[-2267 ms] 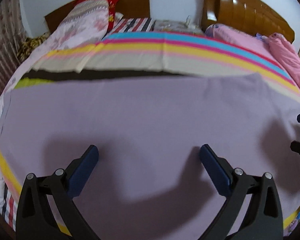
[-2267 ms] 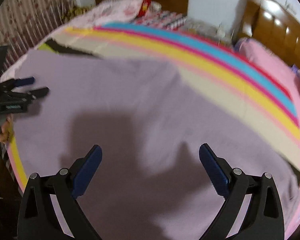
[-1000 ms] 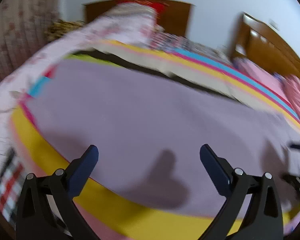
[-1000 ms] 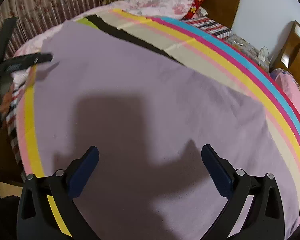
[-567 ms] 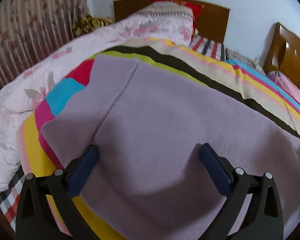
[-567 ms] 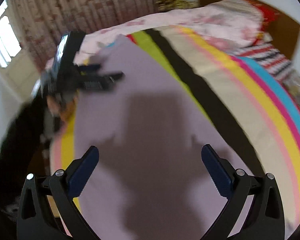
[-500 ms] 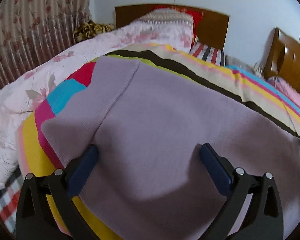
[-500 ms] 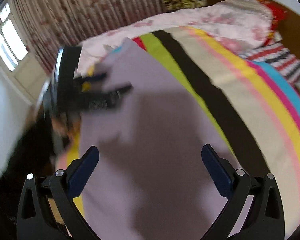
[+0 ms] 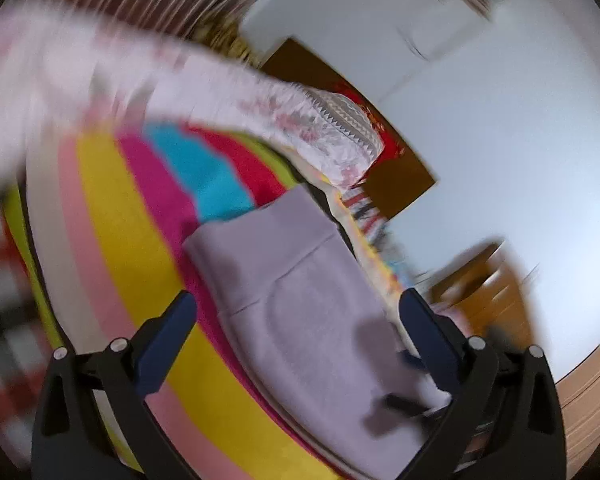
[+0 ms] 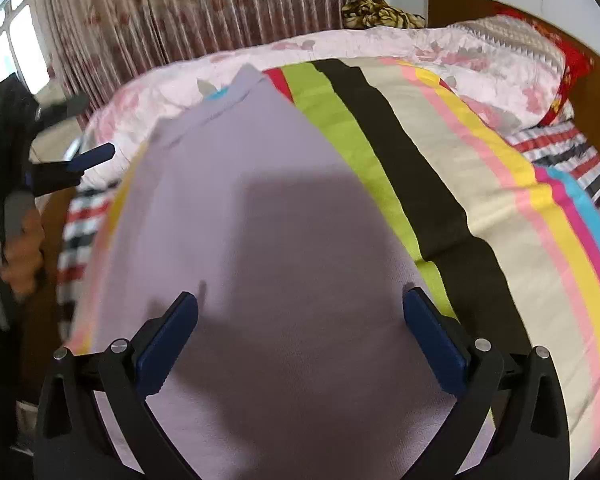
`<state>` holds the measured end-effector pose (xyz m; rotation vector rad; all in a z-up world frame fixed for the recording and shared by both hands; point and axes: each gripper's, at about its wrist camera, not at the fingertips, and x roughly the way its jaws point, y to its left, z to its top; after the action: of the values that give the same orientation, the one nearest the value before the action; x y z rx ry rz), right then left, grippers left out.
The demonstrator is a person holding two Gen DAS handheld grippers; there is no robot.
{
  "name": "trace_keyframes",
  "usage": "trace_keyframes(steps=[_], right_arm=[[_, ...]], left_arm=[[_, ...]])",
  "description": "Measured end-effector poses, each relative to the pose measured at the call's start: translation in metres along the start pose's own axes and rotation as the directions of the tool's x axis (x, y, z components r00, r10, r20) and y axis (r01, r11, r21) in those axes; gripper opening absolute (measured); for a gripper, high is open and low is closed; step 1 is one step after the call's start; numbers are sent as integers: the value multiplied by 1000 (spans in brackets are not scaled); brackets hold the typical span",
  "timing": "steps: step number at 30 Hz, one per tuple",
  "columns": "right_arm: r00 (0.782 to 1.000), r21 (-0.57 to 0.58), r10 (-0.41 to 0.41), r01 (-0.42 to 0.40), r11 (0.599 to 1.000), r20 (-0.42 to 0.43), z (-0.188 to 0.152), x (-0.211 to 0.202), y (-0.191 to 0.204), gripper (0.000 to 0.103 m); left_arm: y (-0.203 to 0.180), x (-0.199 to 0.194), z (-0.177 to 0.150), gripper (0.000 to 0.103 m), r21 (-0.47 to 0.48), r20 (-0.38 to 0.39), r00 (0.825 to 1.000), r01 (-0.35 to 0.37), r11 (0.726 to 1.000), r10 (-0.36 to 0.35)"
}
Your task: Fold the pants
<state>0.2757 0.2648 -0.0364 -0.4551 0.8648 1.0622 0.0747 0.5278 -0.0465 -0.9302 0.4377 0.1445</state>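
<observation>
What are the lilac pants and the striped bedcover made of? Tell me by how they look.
Lilac pants: seemingly a soft matte knit, perhaps cotton jersey or fleece; the surface is dull and fine-textured, with a stitched band at one end. Fibre can't be confirmed.

Striped bedcover: likely thin woven cotton, matte; it lies flat with soft creases and crisp printed colour bands.

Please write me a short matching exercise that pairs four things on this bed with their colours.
Things:
1. pants
2. pillow
3. quilt
4. gripper pads

Colours:
A. red
B. dark blue
C. lilac
D. pale pink with flowers

Pairs: 1-C, 2-A, 3-D, 4-B
</observation>
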Motion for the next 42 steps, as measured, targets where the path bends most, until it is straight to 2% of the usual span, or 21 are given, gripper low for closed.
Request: trace_keyframes(steps=[1, 2, 6, 8, 11, 17, 22, 25, 26, 27, 28, 32, 34, 36, 38, 39, 41, 42], right_arm=[[1000, -18, -23, 23, 1000, -7, 0, 3, 4, 99], [999, -25, -32, 32, 999, -10, -2, 2, 4, 99], [999, -27, -37, 36, 999, -10, -4, 3, 6, 99], [999, -30, -40, 39, 999, -11, -4, 3, 6, 99], [999, -34, -47, 47, 998, -13, -5, 3, 7, 99], [999, -36, -49, 49, 998, -14, -5, 3, 7, 99], [999, -36, -51, 50, 998, -14, -5, 3, 6, 99], [999, -35, -51, 50, 998, -14, -5, 3, 6, 99], [999, -36, -51, 50, 998, -14, -5, 3, 6, 99], [999, -36, -51, 51, 998, -14, -5, 3, 6, 99], [999, -36, -52, 51, 998, -14, -5, 3, 6, 99], [999, -36, -51, 51, 998, -14, -5, 3, 6, 99], [999, -35, -50, 50, 998, -14, -5, 3, 6, 99], [999, -33, -48, 47, 998, -13, -5, 2, 7, 99], [999, -30, -47, 46, 998, -13, -5, 2, 7, 99], [999, -32, -48, 48, 998, -13, -5, 2, 7, 99], [999, -34, -51, 50, 998, -14, -5, 2, 7, 99], [999, -34, -49, 49, 998, -13, -5, 1, 7, 99]], left_arm=[[6, 3, 0, 72, -22, -24, 1000, 19, 1000, -20], [10, 9, -1, 50, -27, -56, 998, 28, 999, -30], [6, 30, -7, 49, -3, -102, 995, 3, 1000, -4], [5, 35, -7, 49, -11, -108, 993, -36, 999, 35], [6, 36, -13, 51, -38, -120, 992, -37, 999, 32], [17, 17, -23, 56, -79, -92, 995, -36, 996, 29], [20, 32, -16, 56, -73, -138, 990, -19, 997, 9], [16, 41, -10, 56, -62, -137, 990, -22, 998, 14], [16, 42, -8, 54, -62, -132, 991, -16, 998, 8], [17, 44, -5, 44, -63, -123, 992, -12, 998, 5], [20, 45, -2, 39, -66, -112, 994, -14, 998, 7], [36, 53, -3, 36, -99, -103, 994, 29, 995, -39], [41, 56, -2, 41, -109, -84, 993, 75, 991, -84], [42, 57, 0, 54, -121, -65, 989, 123, 985, -131], [37, 59, 2, 54, -98, -70, 991, 103, 990, -110], [33, 60, 3, 46, -82, -70, 993, 88, 993, -94], [27, 63, 3, 21, -46, -65, 998, 22, 999, -25], [24, 62, 4, 19, -46, -58, 998, 20, 999, -22]])
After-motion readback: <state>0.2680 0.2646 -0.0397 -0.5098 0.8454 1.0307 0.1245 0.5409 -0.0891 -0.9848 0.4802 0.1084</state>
